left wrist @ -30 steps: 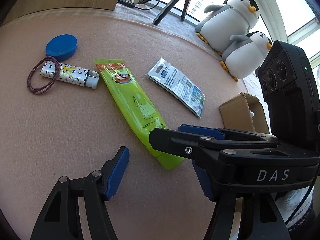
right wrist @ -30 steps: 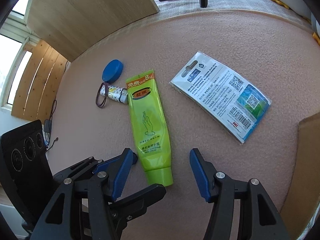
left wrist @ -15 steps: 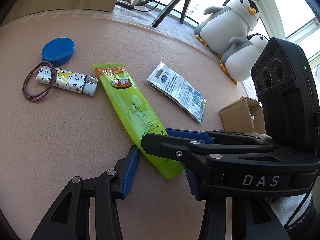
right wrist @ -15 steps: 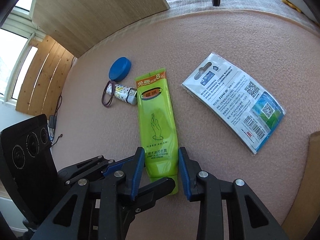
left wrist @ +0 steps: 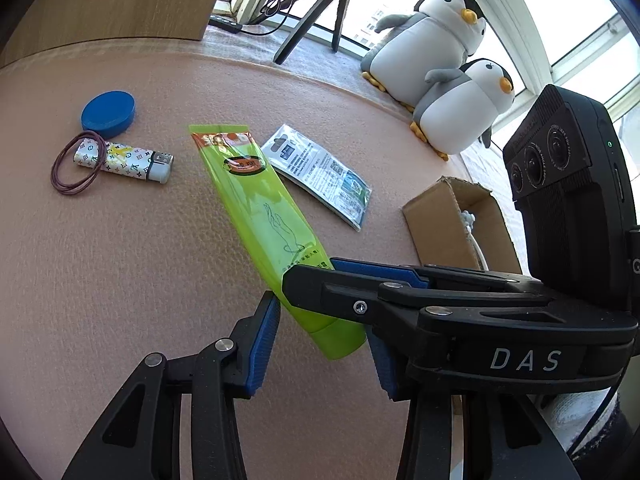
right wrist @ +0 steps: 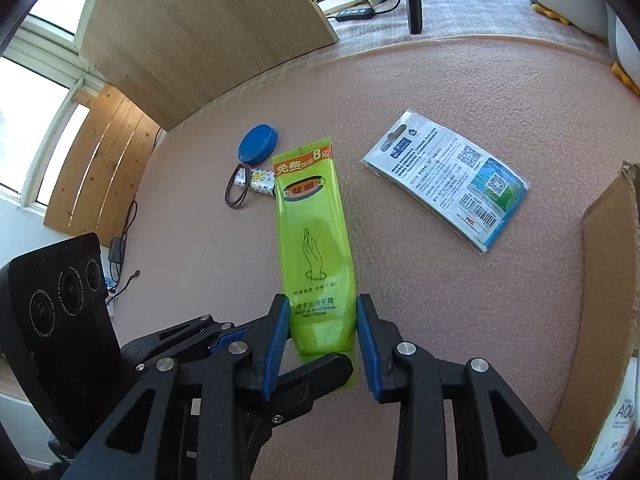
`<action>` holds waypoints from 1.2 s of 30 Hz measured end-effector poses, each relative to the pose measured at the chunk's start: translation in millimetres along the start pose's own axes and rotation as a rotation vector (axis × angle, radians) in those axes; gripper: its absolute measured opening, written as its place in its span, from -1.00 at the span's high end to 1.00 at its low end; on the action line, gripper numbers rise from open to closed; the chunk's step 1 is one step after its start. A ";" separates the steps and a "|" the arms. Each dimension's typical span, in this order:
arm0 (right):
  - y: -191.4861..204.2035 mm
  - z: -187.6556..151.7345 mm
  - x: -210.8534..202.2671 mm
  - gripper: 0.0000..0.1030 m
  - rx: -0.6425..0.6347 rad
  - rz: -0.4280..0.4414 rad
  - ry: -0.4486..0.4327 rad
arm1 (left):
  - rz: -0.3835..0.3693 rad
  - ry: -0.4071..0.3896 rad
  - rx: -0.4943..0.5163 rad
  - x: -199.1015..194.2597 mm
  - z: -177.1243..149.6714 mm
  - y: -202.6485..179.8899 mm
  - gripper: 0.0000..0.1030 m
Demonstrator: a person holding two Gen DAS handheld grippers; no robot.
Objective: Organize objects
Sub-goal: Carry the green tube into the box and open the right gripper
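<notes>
A green hand cream tube (left wrist: 264, 208) (right wrist: 316, 232) lies on the pink mat with its cap end towards me. My right gripper (right wrist: 322, 340) is shut on that end, a blue pad pressed on each side. It reaches across the left wrist view as the black right gripper (left wrist: 310, 276). My left gripper (left wrist: 320, 352) is open, narrowed but with a gap, and straddles the cap tip. One of its fingers (right wrist: 320, 364) crosses over the cap.
A printed packet (left wrist: 320, 172) (right wrist: 444, 184) lies right of the tube. A patterned lighter (left wrist: 124, 160), brown hair bands (left wrist: 76, 168) and a blue lid (left wrist: 108, 110) lie left. An open cardboard box (left wrist: 452, 232) (right wrist: 608, 280) stands right; plush penguins (left wrist: 436, 40) behind.
Both grippers moved in on the tube's cap end. The right one closed from wide open onto the tube. The left one narrowed. The tube's far end now overlaps the lighter's cap.
</notes>
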State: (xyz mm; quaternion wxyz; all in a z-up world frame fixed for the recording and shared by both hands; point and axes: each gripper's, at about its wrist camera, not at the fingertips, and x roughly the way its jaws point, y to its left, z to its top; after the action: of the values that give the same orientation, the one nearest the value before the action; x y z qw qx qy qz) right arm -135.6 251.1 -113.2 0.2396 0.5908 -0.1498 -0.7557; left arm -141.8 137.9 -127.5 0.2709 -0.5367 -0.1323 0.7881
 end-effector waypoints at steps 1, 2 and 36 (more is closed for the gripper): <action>-0.1 -3.1 -4.3 0.40 0.002 0.000 -0.007 | 0.000 -0.001 0.008 -1.9 -1.9 -4.1 0.09; 0.2 -6.3 -9.0 0.40 0.005 0.001 -0.016 | 0.000 -0.002 0.017 -3.8 -3.6 -8.2 0.09; -79.1 -121.5 -164.0 0.40 0.212 -0.104 -0.309 | -0.128 0.063 0.371 10.6 -62.6 -209.2 0.09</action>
State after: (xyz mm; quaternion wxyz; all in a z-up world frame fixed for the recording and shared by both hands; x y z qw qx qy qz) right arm -2.4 412.8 -50.0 0.1109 0.4968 -0.2327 -0.8287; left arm -27.8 309.9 -55.5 0.4188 -0.4924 -0.0101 0.7629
